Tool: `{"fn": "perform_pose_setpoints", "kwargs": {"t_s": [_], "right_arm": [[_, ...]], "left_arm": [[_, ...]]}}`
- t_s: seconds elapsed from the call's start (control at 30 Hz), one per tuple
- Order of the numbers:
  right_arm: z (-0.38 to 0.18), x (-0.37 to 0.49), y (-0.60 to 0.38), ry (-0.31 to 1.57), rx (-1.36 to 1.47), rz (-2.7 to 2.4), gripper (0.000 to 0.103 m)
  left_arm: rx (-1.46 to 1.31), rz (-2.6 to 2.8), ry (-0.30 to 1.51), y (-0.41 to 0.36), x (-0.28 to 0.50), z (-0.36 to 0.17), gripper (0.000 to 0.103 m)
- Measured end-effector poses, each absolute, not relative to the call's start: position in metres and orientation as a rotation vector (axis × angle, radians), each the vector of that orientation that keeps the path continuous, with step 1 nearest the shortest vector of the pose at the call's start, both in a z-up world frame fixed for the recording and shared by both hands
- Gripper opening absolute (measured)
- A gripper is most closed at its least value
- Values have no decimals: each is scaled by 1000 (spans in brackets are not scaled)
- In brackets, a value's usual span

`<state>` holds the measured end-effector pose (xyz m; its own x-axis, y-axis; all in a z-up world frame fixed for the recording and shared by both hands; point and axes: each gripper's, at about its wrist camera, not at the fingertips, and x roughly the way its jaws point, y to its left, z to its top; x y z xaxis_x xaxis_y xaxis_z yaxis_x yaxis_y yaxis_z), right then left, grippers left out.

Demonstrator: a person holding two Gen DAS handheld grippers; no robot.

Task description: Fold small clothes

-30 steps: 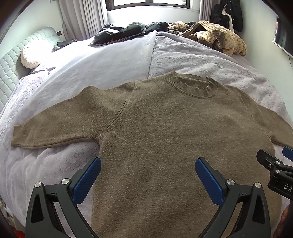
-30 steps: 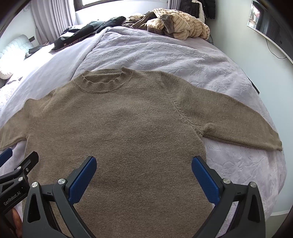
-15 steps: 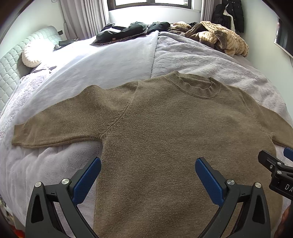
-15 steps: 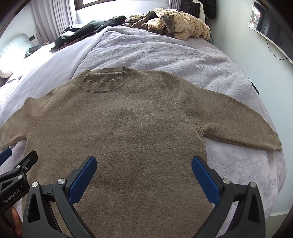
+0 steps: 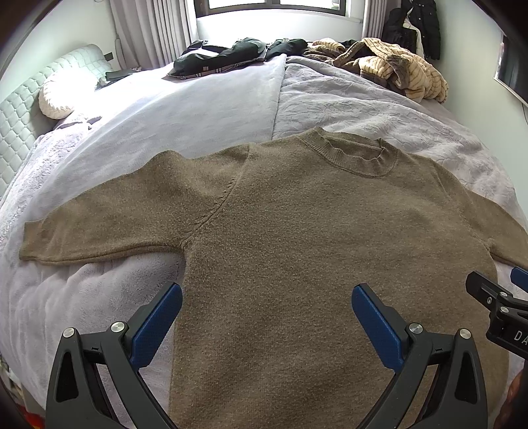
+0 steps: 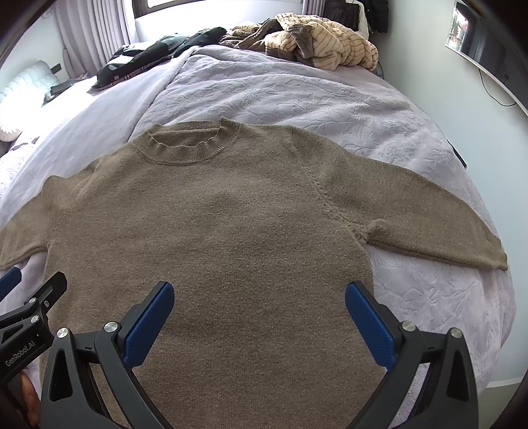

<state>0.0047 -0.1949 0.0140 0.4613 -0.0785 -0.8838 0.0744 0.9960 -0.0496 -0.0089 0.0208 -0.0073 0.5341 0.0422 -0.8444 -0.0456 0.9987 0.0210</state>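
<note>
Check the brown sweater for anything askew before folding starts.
Nothing stands out. The brown sweater lies flat on the bed, collar away, both sleeves spread sideways; only a slight pucker under its right armpit.

Window (image 5: 277,3) daylight, perhaps overexposed, fisheye-warped

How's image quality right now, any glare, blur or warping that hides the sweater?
Left wrist view: the window is blown out and glare washes the pillow, yet the sweater is evenly lit and sharp. Right wrist view: the same sweater is sharp, and fisheye warping bends the bed edges, with dark vignette corners.
</note>
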Motion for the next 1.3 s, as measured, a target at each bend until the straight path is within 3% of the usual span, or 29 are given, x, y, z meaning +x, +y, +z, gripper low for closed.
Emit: {"fn": "perform_pose_setpoints", "kwargs": {"t_s": [0.87, 1.0, 1.3], "right_arm": [[13, 4, -163, 1105, -19, -53, 103], [14, 2, -140, 1104, -36, 6, 103], [13, -3, -69, 1110, -75, 161, 103]], "left_arm": [[-93, 56, 1020, 70, -5, -20, 103], [-140, 81, 995, 110, -6, -23, 103], [-454, 315, 915, 290, -23, -49, 103]]}}
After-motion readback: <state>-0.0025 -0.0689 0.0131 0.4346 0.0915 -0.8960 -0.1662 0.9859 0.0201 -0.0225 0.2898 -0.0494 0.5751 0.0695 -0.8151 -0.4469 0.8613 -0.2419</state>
